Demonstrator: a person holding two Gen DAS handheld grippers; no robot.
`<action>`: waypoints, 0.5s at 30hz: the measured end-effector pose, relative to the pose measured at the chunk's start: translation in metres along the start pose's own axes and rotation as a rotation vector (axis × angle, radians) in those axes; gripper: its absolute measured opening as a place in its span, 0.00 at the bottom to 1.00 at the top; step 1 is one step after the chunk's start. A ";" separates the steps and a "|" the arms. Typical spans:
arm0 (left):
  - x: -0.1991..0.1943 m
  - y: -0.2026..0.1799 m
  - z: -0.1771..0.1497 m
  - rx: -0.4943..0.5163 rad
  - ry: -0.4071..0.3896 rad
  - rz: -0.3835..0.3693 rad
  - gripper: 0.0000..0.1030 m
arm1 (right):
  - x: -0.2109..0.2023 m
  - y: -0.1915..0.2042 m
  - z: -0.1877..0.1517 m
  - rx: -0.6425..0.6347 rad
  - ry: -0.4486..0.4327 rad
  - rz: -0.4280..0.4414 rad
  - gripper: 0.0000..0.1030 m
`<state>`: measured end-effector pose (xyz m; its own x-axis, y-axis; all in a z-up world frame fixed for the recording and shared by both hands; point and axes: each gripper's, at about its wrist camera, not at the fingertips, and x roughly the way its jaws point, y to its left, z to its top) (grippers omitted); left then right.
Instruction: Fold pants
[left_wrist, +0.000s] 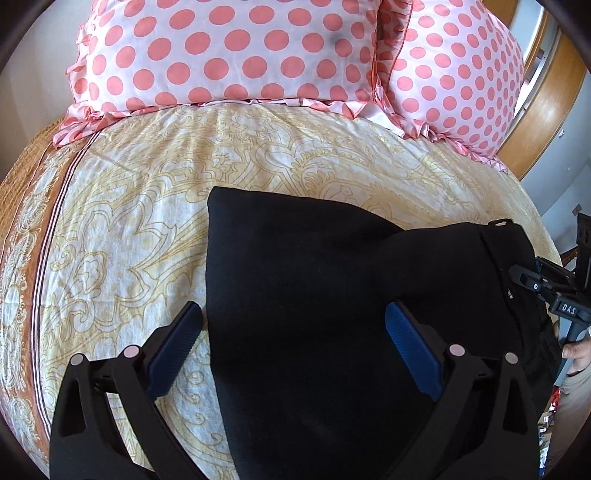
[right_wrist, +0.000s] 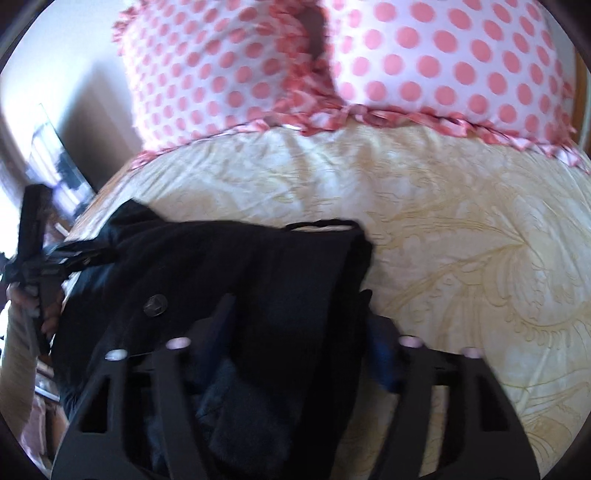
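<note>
Black pants (left_wrist: 314, 295) lie on the cream patterned bedspread (left_wrist: 140, 229), folded, with the waistband end at the right. My left gripper (left_wrist: 293, 314) is open, its blue pads (left_wrist: 173, 347) wide apart over the pants' left edge, holding nothing. In the right wrist view the pants (right_wrist: 240, 266) show a round button (right_wrist: 155, 305) and a belt loop. My right gripper (right_wrist: 299, 317) is open, with the waistband fabric lying between its fingers. The view is blurred. The right gripper also shows at the pants' right edge in the left wrist view (left_wrist: 546, 284).
Two white pillows with pink dots (left_wrist: 229, 55) (left_wrist: 454, 81) rest at the head of the bed. A wooden headboard (left_wrist: 543, 122) curves at the right. The bedspread has an orange border (left_wrist: 26, 206) at the left. Room clutter shows past the bed's left side (right_wrist: 62, 170).
</note>
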<state>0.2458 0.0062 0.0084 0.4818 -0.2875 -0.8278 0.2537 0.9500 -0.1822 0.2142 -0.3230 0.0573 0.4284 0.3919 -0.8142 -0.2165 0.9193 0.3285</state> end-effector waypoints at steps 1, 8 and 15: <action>0.000 0.000 0.000 0.005 0.001 -0.001 0.96 | -0.001 0.000 0.000 0.002 -0.001 0.004 0.53; 0.005 0.000 0.010 0.003 0.012 -0.048 0.96 | 0.006 -0.012 0.005 0.059 0.008 0.061 0.57; 0.009 0.002 0.023 -0.047 0.015 -0.072 0.78 | 0.005 -0.013 0.003 0.047 -0.013 0.084 0.50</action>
<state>0.2702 0.0030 0.0130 0.4514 -0.3537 -0.8193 0.2472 0.9317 -0.2660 0.2215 -0.3324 0.0503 0.4214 0.4682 -0.7767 -0.2112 0.8835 0.4180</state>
